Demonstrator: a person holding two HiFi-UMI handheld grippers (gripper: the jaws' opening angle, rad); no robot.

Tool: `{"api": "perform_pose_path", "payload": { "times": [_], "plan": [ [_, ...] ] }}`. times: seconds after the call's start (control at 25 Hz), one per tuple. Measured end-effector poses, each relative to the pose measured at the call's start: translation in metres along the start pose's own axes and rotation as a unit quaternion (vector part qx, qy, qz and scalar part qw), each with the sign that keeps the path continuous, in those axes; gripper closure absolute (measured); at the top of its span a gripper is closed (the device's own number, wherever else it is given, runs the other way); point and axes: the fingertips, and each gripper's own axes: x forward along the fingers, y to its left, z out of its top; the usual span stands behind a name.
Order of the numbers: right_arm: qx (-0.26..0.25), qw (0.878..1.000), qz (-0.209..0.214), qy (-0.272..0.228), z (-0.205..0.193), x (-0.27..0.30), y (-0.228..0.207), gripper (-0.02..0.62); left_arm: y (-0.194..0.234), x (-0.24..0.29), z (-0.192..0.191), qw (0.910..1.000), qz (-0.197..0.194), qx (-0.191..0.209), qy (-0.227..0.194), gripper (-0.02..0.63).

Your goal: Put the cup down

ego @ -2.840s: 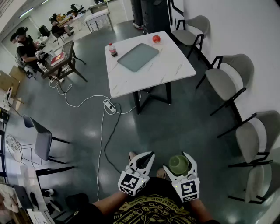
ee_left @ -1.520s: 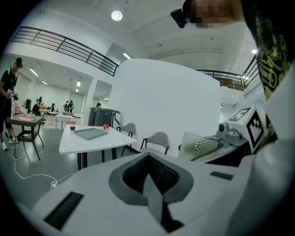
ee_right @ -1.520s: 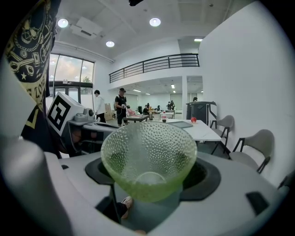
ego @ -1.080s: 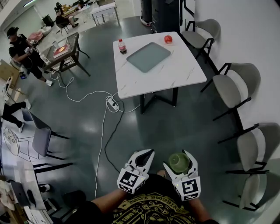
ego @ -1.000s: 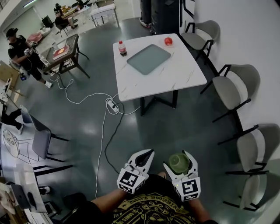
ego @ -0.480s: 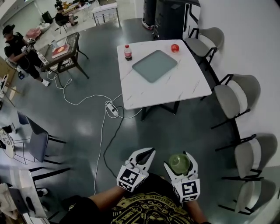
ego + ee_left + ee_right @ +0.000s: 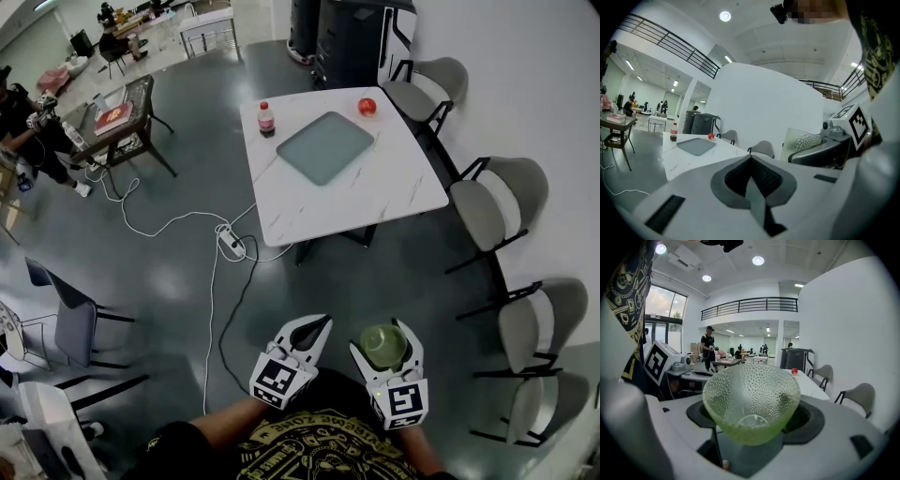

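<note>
Since half a second ago the person (image 7: 21, 117) at the far left has slid toward the edge of the head view, while both my claws have kept their places, low and near. My left gripper (image 7: 319, 325) has its jaws pressed together with nothing between them. Just to its right, my right gripper (image 7: 382, 337) is clamped on the cup (image 7: 382, 346) — green dimpled glass, upright, mouth up, held over the dark floor and well short of the table (image 7: 398, 187). Farther out a white cable (image 7: 214, 300) runs to a power strip (image 7: 229, 243) on the floor. On the table lie a grey tray (image 7: 325, 147), a bottle (image 7: 265, 117) at its far left corner and a red round thing (image 7: 367, 106) at the far right. Grey chairs (image 7: 487, 202) line the right wall.
</note>
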Motion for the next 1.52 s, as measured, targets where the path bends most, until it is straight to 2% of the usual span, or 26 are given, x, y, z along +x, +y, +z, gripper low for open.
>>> {"api": "perform_pose_path", "payload": {
  "times": [0.36, 0.64, 0.96, 1.12, 1.52],
  "plan": [
    [-0.008, 1.000, -0.025, -0.012, 0.022, 0.022, 0.018, 0.209, 0.034, -0.011, 0.014, 0.9997, -0.016, 0.009, -0.014, 0.611],
    [-0.016, 0.999, -0.025, -0.019, 0.034, 0.034, 0.035, 0.209, 0.051, -0.025, 0.021, 0.9996, -0.015, 0.009, -0.023, 0.611],
    [-0.018, 1.000, 0.001, -0.023, 0.033, 0.050, 0.041, 0.209, 0.066, -0.029, 0.017, 0.9999, 0.005, 0.003, -0.016, 0.611],
    [-0.016, 0.999, 0.021, -0.027, 0.035, 0.064, 0.037, 0.210, 0.077, -0.025, 0.017, 0.9995, 0.028, 0.002, -0.012, 0.611],
    [-0.018, 0.997, 0.067, -0.031, 0.042, 0.096, 0.008, 0.209, 0.094, 0.003, 0.031, 0.9971, 0.074, 0.008, -0.016, 0.611]
  ]
}}
